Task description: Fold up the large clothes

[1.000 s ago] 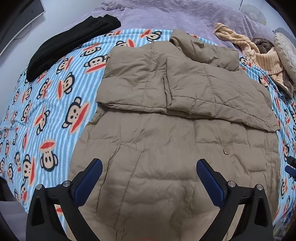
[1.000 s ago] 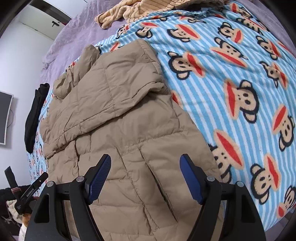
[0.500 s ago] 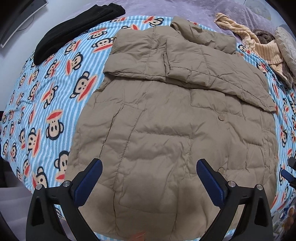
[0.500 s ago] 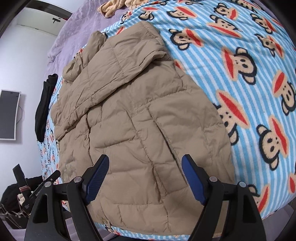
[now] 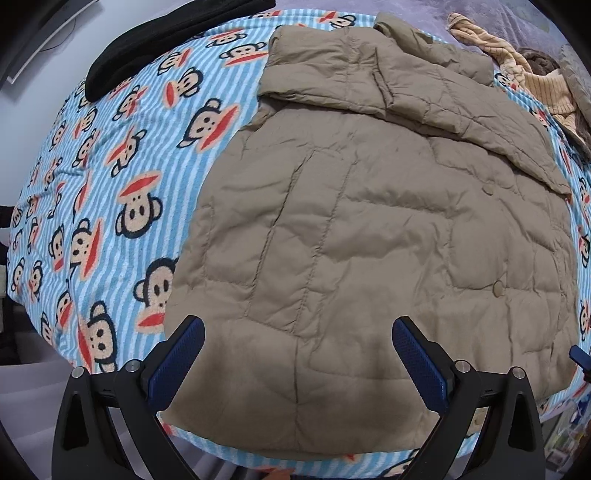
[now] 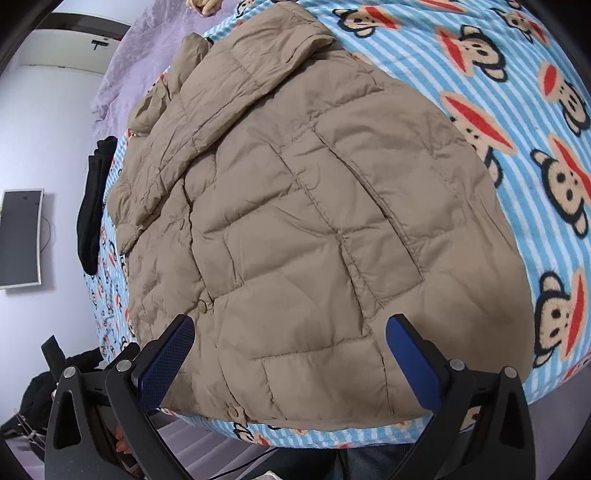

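Tan quilted jacket on monkey-print blanket; left gripper wide, empty; right gripper empty, jaws opening.

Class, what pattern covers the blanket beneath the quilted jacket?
Blue-and-white stripes with cartoon monkey faces on the fleece blanket; clearest in the left wrist view.

Tan quilted jacket, blue-and-white striped blanket (red-mouthed monkey faces), black garment, purple bedspread

Even indoor light, sharp focus, heavy fisheye edge warping.
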### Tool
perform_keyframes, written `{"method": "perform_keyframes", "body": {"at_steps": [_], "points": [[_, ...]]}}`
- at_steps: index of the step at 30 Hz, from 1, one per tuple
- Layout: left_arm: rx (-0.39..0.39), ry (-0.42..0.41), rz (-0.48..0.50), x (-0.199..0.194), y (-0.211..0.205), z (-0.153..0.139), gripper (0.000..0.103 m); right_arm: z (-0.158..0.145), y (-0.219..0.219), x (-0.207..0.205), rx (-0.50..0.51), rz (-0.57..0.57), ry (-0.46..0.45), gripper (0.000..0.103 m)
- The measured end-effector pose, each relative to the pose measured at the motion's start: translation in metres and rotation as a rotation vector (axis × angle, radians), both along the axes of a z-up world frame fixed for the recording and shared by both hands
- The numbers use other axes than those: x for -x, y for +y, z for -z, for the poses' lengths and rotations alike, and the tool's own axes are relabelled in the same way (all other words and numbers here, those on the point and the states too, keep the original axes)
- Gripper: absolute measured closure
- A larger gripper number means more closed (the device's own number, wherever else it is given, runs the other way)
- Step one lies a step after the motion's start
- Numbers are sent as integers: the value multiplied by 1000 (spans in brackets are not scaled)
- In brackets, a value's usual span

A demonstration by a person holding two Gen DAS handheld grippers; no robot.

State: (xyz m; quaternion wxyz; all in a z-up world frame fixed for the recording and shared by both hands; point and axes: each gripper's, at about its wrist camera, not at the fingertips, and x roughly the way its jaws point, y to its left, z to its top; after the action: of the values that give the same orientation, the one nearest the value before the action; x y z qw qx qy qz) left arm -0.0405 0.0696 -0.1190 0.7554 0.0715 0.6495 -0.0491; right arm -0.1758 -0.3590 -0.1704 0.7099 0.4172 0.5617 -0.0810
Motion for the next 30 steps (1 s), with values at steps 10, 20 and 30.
{"method": "perform_keyframes", "body": {"at_steps": [10, 20, 30], "points": [[217, 122, -46, 23, 56, 12, 1, 20, 1, 59, -53, 164, 50, 0], [460, 309, -43, 55, 98, 23, 1, 46, -17, 120, -162, 375, 56, 0], [574, 361, -125, 64, 87, 54, 1, 79, -9, 117, -298, 437, 29, 0]]}}
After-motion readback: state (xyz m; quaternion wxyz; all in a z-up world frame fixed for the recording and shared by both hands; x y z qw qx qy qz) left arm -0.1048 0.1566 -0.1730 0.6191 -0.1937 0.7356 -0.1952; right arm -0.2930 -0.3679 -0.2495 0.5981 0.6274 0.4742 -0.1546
